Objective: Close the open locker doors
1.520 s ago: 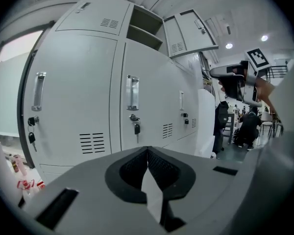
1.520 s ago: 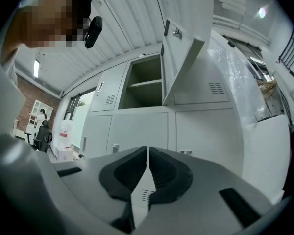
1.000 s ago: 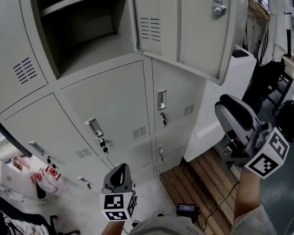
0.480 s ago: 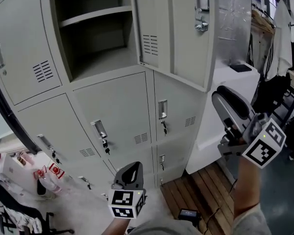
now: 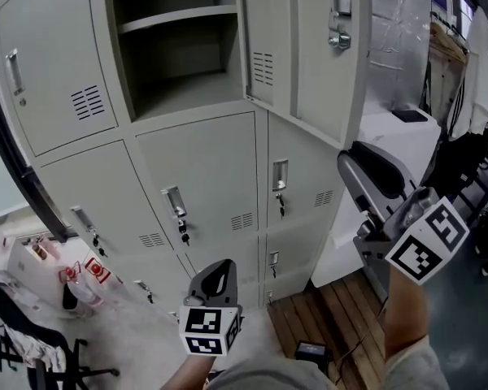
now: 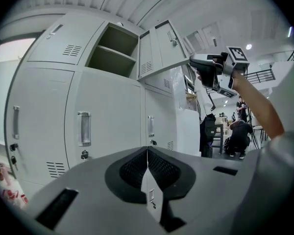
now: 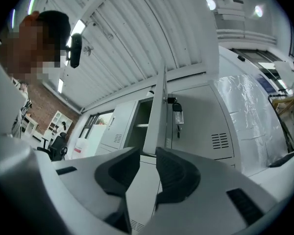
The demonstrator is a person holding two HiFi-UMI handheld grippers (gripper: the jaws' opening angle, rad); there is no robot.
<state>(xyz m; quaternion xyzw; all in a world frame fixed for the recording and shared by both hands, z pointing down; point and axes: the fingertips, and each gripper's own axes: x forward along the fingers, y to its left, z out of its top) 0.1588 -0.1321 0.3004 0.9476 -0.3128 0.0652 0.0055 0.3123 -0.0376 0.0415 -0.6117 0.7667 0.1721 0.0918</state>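
- A grey metal locker bank (image 5: 203,177) filled the head view, most of its doors shut.
- One upper open compartment (image 5: 179,71) showed a bare shelf (image 5: 175,16) inside.
- Its open locker door (image 5: 309,47) swung out to the right, with a latch (image 5: 339,39) on its outer face.
- The right claw (image 5: 351,159) was raised just below that door's lower edge and apart from it. Its jaws were slightly parted and held nothing; in the right gripper view the door's edge lined up above the gap.
- The left claw (image 5: 219,268) sat low, in front of the shut lower doors. Its jaws were pressed together with nothing between them.
- A wooden floor (image 5: 342,307) lay at lower right.
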